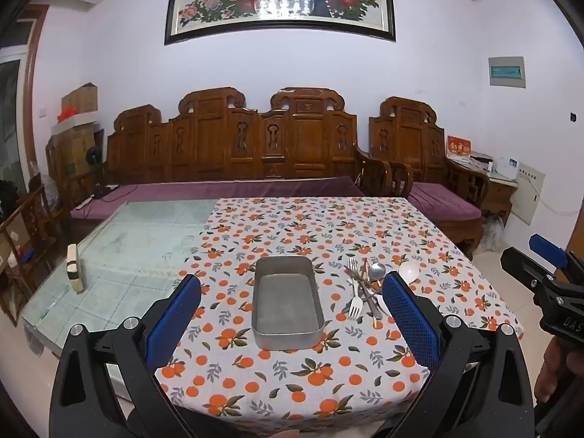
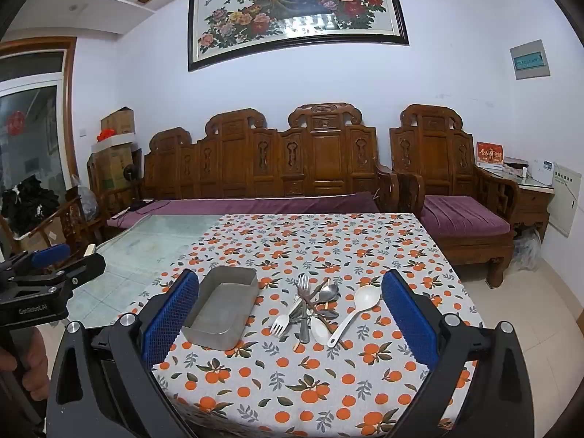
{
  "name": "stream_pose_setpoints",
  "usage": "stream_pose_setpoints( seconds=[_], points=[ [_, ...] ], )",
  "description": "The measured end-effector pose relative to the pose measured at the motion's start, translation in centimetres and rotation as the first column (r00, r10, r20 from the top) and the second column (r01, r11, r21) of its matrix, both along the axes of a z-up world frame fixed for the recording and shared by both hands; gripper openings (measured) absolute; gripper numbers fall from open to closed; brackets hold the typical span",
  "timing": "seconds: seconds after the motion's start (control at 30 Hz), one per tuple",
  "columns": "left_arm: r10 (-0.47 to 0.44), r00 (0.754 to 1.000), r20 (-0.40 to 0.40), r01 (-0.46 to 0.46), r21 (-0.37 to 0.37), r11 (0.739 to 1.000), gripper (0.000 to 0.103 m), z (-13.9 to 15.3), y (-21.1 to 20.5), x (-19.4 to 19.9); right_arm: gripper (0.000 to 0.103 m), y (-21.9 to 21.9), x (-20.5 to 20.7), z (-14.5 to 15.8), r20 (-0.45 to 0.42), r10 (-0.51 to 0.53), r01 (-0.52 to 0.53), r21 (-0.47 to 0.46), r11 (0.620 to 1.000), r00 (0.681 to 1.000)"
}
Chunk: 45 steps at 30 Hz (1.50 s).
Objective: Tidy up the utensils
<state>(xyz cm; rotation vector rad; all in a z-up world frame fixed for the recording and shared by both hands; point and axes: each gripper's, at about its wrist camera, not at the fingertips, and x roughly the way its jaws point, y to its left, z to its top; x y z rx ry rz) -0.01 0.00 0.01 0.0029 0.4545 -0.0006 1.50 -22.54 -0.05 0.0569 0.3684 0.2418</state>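
Observation:
An empty rectangular metal tray (image 1: 286, 304) (image 2: 222, 310) sits on the orange-patterned tablecloth (image 1: 328, 226) (image 2: 328, 241). To its right lies a heap of utensils (image 1: 365, 288) (image 2: 310, 310): metal forks, spoons, chopsticks and a white plastic fork. A large white spoon (image 2: 356, 310) (image 1: 408, 272) lies at the heap's right side. My left gripper (image 1: 292, 314) hovers open over the near table edge with the tray between its blue pads. My right gripper (image 2: 290, 314) stands open too, framing the tray and the heap. Neither touches anything.
Left of the cloth the glass tabletop (image 1: 138, 241) is bare, with a small block (image 1: 75, 268) near its left edge. A carved wooden sofa (image 1: 233, 153) with purple cushions stands behind the table. Each gripper shows at the edge of the other's view.

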Motion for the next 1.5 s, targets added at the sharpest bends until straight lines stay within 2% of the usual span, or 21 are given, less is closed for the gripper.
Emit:
stream_pose_setpoints(
  seconds=[0.57,1.5],
  points=[
    [0.0,1.0,0.005,0.0,-0.004,1.0,0.096,0.5,0.3,0.8,0.1,-0.1,0.1,0.0,-0.005,0.001,-0.001,0.005,1.0,1.0],
    [0.0,1.0,0.017,0.0,-0.005,1.0,0.096,1.0,0.0,0.0,0.1,-0.1,0.0,0.0,-0.003,0.001,-0.001,0.006,1.0,1.0]
  ],
)
